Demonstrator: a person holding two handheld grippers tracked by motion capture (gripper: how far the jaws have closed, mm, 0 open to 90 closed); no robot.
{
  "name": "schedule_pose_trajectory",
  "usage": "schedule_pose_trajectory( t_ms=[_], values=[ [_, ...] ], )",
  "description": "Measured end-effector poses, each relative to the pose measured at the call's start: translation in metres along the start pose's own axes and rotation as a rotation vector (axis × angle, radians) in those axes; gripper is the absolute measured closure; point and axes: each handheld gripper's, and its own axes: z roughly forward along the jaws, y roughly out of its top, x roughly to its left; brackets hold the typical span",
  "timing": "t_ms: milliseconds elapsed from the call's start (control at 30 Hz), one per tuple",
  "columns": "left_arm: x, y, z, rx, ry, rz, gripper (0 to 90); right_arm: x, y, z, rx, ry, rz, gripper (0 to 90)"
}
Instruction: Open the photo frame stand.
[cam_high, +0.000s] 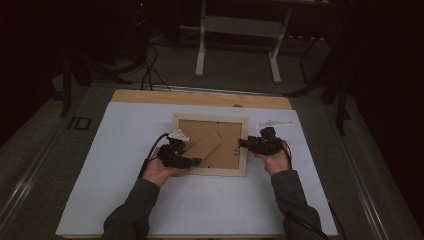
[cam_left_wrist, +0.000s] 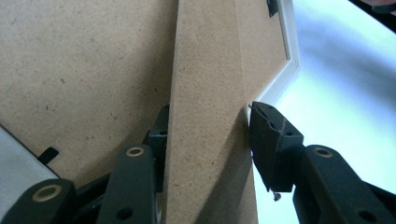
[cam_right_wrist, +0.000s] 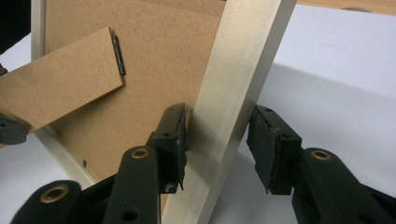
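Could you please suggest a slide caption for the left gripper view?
Left claw straddling the brown fibreboard easel leg on the back of the white-edged picture frame.

High view: dim, dark at the edges, slightly soft.
Tool views: bright, sharp up close.
Glare: pale bench (cam_left_wrist: 336, 70) washed out.
Shadows: soft, beside the frame (cam_right_wrist: 243, 74).

one picture frame (cam_high: 210, 144), one stand flap (cam_high: 206, 145), two grippers (cam_high: 196, 161) (cam_high: 241, 143)

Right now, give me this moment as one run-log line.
left gripper: straddling stand leg, closure unclear | right gripper: open around frame rail | picture frame: face down on white sheet
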Motion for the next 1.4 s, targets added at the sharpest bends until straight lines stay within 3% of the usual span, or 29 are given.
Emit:
schedule_pose_trajectory(
  t_ms=[367,700,833,1400],
  values=[
    [-0.003,0.001,0.001,0.0,-0.001,0.027,62.5,0.005,0.004,-0.003,-0.014,-0.021,-0.032,58.4],
    [-0.011,0.008,0.003,0.007,0.072,0.097,64.5,0.008,0.008,-0.01,-0.056,-0.047,-0.042,60.2],
    [-0.012,0.008,0.004,0.009,0.082,0.114,66.2,0.008,0.009,-0.014,-0.075,-0.037,-0.047,61.6],
    [-0.012,0.009,0.008,0.005,0.131,0.131,69.4,0.017,0.007,-0.023,-0.123,-0.06,-0.073,62.6]
  ],
)
